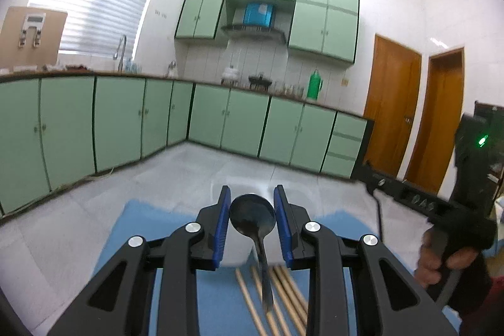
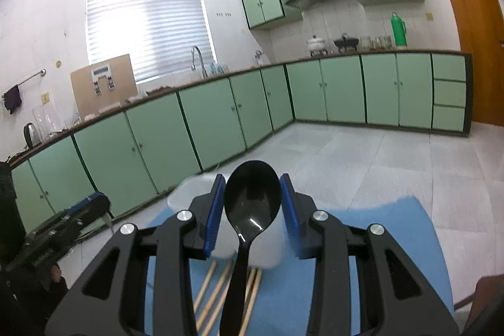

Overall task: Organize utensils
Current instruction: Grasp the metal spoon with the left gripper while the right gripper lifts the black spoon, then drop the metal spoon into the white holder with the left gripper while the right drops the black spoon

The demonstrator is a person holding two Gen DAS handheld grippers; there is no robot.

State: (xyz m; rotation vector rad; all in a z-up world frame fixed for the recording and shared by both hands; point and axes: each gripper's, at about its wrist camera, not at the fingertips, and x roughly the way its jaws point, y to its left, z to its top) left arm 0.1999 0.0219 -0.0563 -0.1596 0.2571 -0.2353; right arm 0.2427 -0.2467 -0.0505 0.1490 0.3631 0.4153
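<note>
Holding black spoons, one per gripper. Left gripper: blue pads spread wide, black spoon sits between them with its bowl forward; grip point is hidden, can't tell if clamped. Wooden chopsticks lie under it on the blue mat. Right gripper: same, pads apart either side of a glossy black spoon, with the handle running back out of sight. More chopsticks lie below it, white container ahead.

A spoon is lying at lower centre over the chopsticks, all resting on a mat on the table.
</note>
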